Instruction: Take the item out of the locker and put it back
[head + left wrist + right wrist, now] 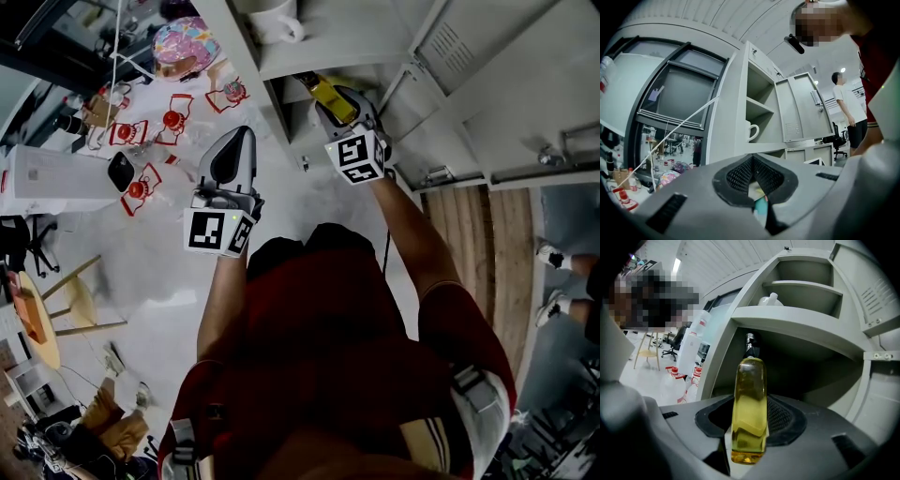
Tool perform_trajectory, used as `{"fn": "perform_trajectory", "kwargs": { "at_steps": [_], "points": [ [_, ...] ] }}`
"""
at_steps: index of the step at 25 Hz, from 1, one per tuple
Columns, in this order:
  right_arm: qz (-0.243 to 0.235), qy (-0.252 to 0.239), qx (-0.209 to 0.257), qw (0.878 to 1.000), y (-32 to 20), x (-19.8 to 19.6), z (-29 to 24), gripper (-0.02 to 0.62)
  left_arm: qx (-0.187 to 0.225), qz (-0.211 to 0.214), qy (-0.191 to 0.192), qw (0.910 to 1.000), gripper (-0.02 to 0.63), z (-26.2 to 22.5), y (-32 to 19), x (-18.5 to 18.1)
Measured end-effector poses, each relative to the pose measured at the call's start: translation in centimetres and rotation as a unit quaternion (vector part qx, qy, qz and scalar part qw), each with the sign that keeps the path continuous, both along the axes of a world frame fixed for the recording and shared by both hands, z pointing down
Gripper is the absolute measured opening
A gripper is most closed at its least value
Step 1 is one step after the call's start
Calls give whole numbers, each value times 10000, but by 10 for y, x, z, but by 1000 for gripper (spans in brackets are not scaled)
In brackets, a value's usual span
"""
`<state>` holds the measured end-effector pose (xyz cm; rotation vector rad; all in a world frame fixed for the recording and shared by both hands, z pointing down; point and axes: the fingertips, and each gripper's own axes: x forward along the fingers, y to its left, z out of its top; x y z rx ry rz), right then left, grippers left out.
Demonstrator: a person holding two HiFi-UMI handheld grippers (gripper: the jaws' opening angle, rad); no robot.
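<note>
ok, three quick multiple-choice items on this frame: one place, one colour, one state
1. Where is the mug?
A. on the floor
B. on a locker shelf
C. on a chair

2. The liquid in the bottle is:
A. yellow
B. red
C. clear

3. The right gripper is:
A. open, empty
B. shut on the bottle
C. shut on the mug

1 B: the mug stands on the shelf, inside the locker.
2 A: the liquid shows yellow through the glass.
3 B: the jaws clamp the bottle's base.
</note>
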<state>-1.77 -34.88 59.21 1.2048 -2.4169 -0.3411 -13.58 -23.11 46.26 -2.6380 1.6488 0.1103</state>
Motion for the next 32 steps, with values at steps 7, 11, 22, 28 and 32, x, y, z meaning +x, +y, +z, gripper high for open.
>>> {"fn": "perform_trajectory", "kwargs": {
  "at_steps": [7,11,22,28,32],
  "points": [
    [122,-263,-82,9995,-15,-3,-6,187,-32,47,-7,10000,6,2,-1,5],
    [197,-436,-151,9987,-22,-6,-8,189,-39,51,-19,10000,6,3,-1,5],
    [358,-1073,-273,9932,-40,-13,-8,188,-54,52,-96,9999,6,5,-1,-1],
    [426,-1408,-318,9886,-50,-17,-10,187,-34,71,-134,9999,6,6,-3,-2],
    [473,-1600,-338,9854,-55,-17,-7,188,-31,108,-154,9998,6,10,-5,1]
  ]
}}
